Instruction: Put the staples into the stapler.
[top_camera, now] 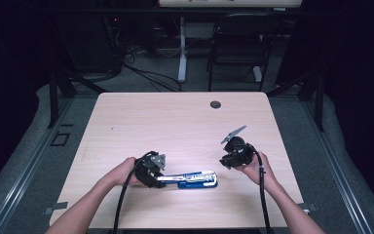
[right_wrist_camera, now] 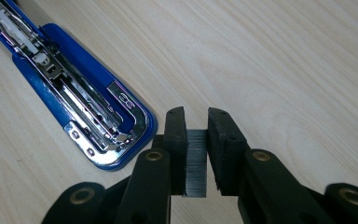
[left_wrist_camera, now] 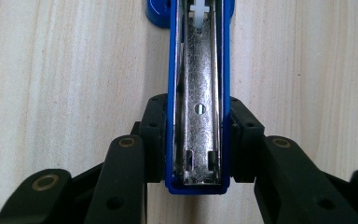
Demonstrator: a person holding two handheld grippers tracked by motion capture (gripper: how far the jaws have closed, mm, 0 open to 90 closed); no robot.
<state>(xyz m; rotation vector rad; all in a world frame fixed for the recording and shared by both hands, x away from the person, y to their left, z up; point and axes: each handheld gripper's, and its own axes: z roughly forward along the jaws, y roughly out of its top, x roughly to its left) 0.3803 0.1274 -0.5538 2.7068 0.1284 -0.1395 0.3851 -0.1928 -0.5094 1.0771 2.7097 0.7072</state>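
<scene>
My left gripper (top_camera: 161, 178) is clamped on the blue stapler (top_camera: 195, 179): in the left gripper view the pads (left_wrist_camera: 154, 135) press against both long sides of its open top half (left_wrist_camera: 198, 116), near the end closest to me, with the shiny metal staple channel facing up between them. The stapler lies flat on the table (top_camera: 175, 122), running away from that gripper to the right in the high view, opened out along its length.

My right gripper (top_camera: 226, 158) is held off the stapler, above and to the right of its far end in the high view. In the right gripper view its jaws are drawn close together, pinching a strip of staples (right_wrist_camera: 196, 161) that stands on edge between the pads (right_wrist_camera: 176, 140). From there the stapler's rounded end (right_wrist_camera: 116, 140) lies just left of the jaws, not touching them.

Farther back, a small dark disc (top_camera: 215, 104) sits in the tabletop near the far edge.
</scene>
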